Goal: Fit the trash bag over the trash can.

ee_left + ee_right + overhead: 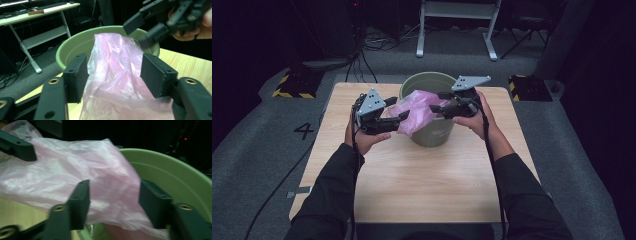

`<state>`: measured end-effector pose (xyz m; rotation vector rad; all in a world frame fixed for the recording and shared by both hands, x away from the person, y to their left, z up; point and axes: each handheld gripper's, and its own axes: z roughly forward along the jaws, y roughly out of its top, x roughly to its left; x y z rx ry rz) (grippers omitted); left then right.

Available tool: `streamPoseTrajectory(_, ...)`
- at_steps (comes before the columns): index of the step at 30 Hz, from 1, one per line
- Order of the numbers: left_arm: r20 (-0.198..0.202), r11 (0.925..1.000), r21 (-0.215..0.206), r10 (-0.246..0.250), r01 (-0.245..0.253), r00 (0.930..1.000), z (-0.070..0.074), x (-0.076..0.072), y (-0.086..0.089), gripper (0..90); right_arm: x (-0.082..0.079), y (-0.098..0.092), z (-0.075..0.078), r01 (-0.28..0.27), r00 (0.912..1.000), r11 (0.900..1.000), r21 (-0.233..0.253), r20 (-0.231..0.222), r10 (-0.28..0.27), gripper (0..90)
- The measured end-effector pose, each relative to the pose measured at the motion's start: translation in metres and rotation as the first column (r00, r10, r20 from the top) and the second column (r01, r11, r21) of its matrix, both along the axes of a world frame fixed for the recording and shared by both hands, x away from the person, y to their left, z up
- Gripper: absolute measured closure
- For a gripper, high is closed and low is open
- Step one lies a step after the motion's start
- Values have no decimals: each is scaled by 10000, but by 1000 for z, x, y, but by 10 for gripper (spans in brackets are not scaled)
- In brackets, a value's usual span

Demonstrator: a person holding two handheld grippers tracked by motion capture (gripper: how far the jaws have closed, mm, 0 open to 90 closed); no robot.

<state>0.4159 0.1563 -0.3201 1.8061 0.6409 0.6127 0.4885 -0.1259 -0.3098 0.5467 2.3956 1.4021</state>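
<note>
Standing at the near edge of the table (412, 185), a person in dark sleeves reaches both forearms forward over its bare wooden top. Toward the far edge, about midway between the left and right edges, sits a green bucket (432, 135), upright, its round rim (75, 45) open to the ceiling. Draped over the bucket's near-left rim is a pink plastic bag (414, 112), thin and crumpled, part of it hanging down the outside wall and part lying across the mouth.

The left gripper (399, 119) comes at the bag from the left side of the bucket; in the left gripper view its two black jaws stand apart with the pink film (115, 75) bunched between them, the pads close against the plastic on either side but not squeezed flat, so it reads as released rather than clenched. The right gripper (439, 102) hangs over the bucket's mouth from the right, its jaws likewise spread; in the right gripper view the bag (75, 175) lies just beyond and between them, with the green rim (175, 170) curving off behind. Each gripper carries a grey three-cornered plate on top, and a cable trails back along each arm.
</note>
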Motion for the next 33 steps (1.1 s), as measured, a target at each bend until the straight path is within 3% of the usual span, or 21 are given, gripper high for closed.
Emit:
streamPoseTrajectory(3, 136, 9998, -157, -85, 87, 9999, 1, -2, 1, 354, 0, 10, -3, -378, 9985, 9992, -128, -389, 373, 380)
streamPoseTrajectory(5, 150, 9997, -202, -135, 138, 9998, 2, -3, 2, 333, 1, 16, -6, -406, 9980, 9979, -507, -509, 381, 502)
streamPoseTrajectory(6, 150, 9997, -202, -135, 138, 9998, 2, -3, 2, 321, 1, 16, -6, -406, 9980, 9979, -507, -509, 381, 502)
streamPoseTrajectory(7, 190, 9998, -181, -79, 83, 9998, 3, -5, 3, 312, 2, 19, -9, -380, 9976, 9974, -609, -602, 344, 618)
streamPoseTrajectory(8, 190, 9998, -181, -79, 83, 9998, 3, -5, 3, 299, 2, 19, -9, -380, 9976, 9974, -609, -602, 344, 618)
streamPoseTrajectory(10, 285, 9998, -195, 6, -1, 9996, 4, -6, 5, 287, 3, 20, -9, -273, 9987, 9962, -822, -441, 238, 779)
streamPoseTrajectory(14, 314, 9996, -221, 191, -184, 9993, 5, -9, 13, 285, 6, 17, -9, 58, 9996, 9966, -824, -287, -82, 900)
streamPoseTrajectory(24, 135, 9977, -457, 497, -490, 9987, 0, -10, 31, 285, 15, -9, -8, 963, 9947, 9941, -507, -299, -979, 900)
streamPoseTrajectory(27, 193, 9958, -799, 462, -445, 9987, 1, -12, 36, 288, 7, -10, -1, 758, 9971, 9971, -112, 81, -757, 770)
streamPoseTrajectory(28, 247, 9953, -836, 509, -486, 9984, 3, -13, 37, 288, -2, -5, 5, 166, 9997, 9997, 184, 201, -169, 697)
streamPoseTrajectory(30, 465, 9960, -681, 612, -579, 9970, 6, -17, 40, 288, -12, 4, 9, -103, 9984, 9999, -46, 560, 106, 629)
streamPoseTrajectory(33, 482, 9953, -523, 841, -816, 9953, 7, -21, 48, 289, -23, 16, 12, -448, 9972, 9990, -2, 605, 447, 566)
